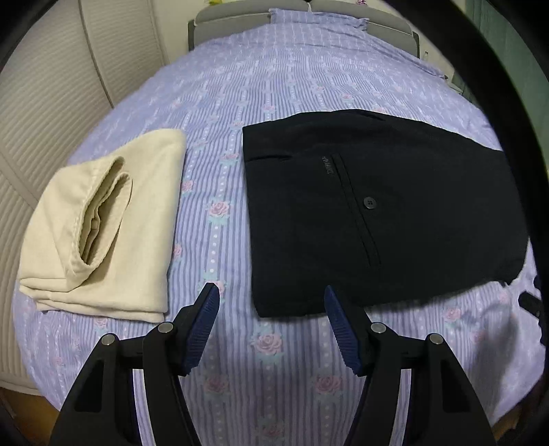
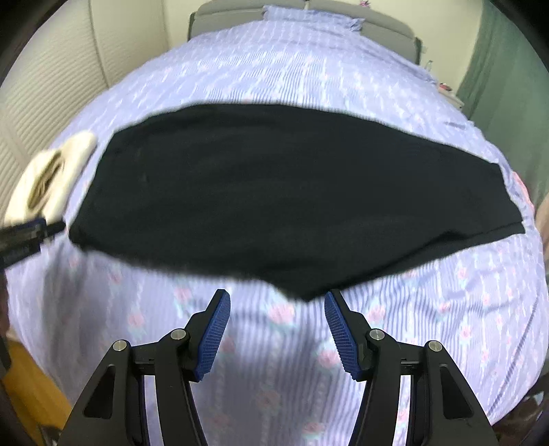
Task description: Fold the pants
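A pair of black pants [image 1: 377, 206] lies folded flat on the bed, back pocket and button facing up. My left gripper [image 1: 271, 288] hovers open over the near left corner of the pants, and nothing sits between its blue pads. In the right wrist view the same black pants [image 2: 274, 192] stretch across the bed, blurred. My right gripper [image 2: 276, 293] is open just in front of their near edge and holds nothing. The left gripper [image 2: 24, 236] shows at that view's left edge.
A folded cream pair of pants [image 1: 103, 233] lies left of the black pair, also seen as the cream pants [image 2: 51, 178]. The bed [image 1: 274, 85] has a lilac flowered sheet, a pillow [image 1: 315, 20] and a grey headboard. Ribbed wardrobe doors [image 1: 51, 103] stand left, a green curtain [image 2: 507, 85] right.
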Tool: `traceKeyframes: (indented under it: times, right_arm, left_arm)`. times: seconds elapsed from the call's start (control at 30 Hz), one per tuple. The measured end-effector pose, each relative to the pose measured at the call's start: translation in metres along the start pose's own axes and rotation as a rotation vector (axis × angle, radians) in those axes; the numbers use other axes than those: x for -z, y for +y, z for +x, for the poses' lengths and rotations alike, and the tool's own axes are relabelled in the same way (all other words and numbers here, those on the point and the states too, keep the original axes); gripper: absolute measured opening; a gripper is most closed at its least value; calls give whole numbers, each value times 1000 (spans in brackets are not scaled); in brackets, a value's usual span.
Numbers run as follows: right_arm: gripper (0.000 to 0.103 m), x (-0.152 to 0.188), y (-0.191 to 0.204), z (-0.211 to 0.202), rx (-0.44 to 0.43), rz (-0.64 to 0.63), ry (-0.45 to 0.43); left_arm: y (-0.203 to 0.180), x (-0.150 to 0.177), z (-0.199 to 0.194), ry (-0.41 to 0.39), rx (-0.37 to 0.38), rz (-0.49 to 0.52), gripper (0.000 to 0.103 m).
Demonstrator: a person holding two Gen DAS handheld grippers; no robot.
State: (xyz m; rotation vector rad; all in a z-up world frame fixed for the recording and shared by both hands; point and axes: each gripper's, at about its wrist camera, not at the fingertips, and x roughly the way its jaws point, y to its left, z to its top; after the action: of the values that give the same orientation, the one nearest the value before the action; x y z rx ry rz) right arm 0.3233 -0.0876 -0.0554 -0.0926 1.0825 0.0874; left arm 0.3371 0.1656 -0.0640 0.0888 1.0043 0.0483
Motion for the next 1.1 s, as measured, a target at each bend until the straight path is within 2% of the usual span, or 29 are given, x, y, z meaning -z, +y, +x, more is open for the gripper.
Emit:
traceKeyframes:
  times: [0.2, 0.37, 0.47, 0.53, 0.63, 0.8, 0.9, 0.93, 0.97, 1.0, 1.1]
  right_arm:
    - [58, 4, -19, 30, -74, 40, 27]
    - [58, -2, -16, 33, -33, -41, -40]
    - [58, -2, -20, 43, -103, -19, 1]
    - [58, 2, -20, 46, -113, -21, 17]
    - [57, 6, -18, 43, -82, -60, -20]
    - [53, -10, -12, 31, -96, -136, -113]
    - [53, -16, -12, 39, -125, -149, -88]
    - [52, -16, -13, 45, -134, -147, -70]
    - [44, -15, -15, 52, -146, -146, -44]
    - [42, -15, -17, 59, -155, -148, -14]
    - [29, -10, -23, 54, -166, -146, -1]
  left_arm:
    - [7, -1, 17, 38, -5, -72, 62]
    - [6, -8, 35, 47, -94, -65, 62]
    - [4, -10, 51, 75, -108, -78, 64]
    - [5, -11, 61, 97, -109, -112, 64]
    - [3, -11, 68, 100, -139, -113, 68]
    - [0, -19, 76, 120, -158, -105, 70]
    - [1, -27, 82, 127, -175, -99, 71]
    - [-1, -31, 84, 132, -180, -99, 71]
    - [-2, -33, 85, 138, -188, -96, 71]
    - [-1, -35, 88, 140, -194, -92, 71]
    - [-6, -39, 90, 146, -215, -73, 71]
